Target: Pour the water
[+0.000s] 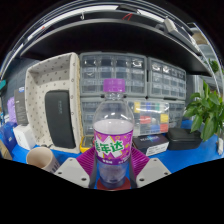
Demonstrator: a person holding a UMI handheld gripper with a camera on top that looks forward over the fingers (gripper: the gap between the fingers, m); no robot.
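A clear plastic bottle (113, 130) with a purple cap and a pink-purple label stands upright between my fingers, close to the camera. My gripper (112, 168) is shut on the bottle, its purple pads (86, 161) pressing the lower body from both sides. The bottle's base is hidden behind the fingers. A tan cup (41, 158) sits low to the left of the bottle, just beyond the left finger.
A blue table surface (185, 155) lies below. A patterned cream box with a dark panel (55, 105) stands at the left. Clear drawer units (150, 80) fill the back, a green plant (207, 105) is at the right, and small coloured items (152, 117) lie behind the bottle.
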